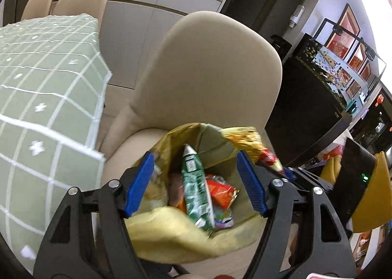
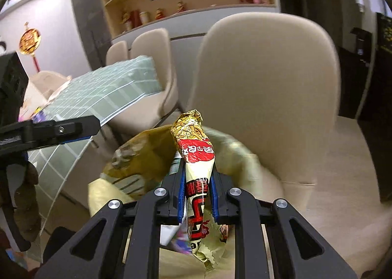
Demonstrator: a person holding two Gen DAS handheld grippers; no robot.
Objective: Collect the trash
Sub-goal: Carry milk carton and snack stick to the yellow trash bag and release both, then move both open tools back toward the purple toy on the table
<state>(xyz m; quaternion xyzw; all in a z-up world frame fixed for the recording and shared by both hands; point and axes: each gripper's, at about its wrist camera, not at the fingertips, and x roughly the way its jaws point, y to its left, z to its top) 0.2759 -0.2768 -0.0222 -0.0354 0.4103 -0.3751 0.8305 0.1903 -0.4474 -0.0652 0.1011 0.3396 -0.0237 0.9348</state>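
Note:
A yellow paper bag (image 1: 171, 227) stands open on a beige chair seat. Inside lie a green wrapper (image 1: 196, 186), a red-orange wrapper (image 1: 221, 192) and other scraps. My left gripper (image 1: 196, 181) is open above the bag's mouth, its blue pads either side of it, empty. My right gripper (image 2: 197, 181) is shut on a gold, red and white snack wrapper (image 2: 193, 142) and holds it over the bag (image 2: 144, 154). That wrapper also shows at the bag's right rim in the left wrist view (image 1: 254, 144).
The beige chair (image 1: 208, 71) has a tall backrest right behind the bag. A table with a green checked cloth (image 1: 44, 98) stands to the left. More chairs, a cabinet and shelves are behind. A dark fish tank (image 1: 318, 78) stands at the right.

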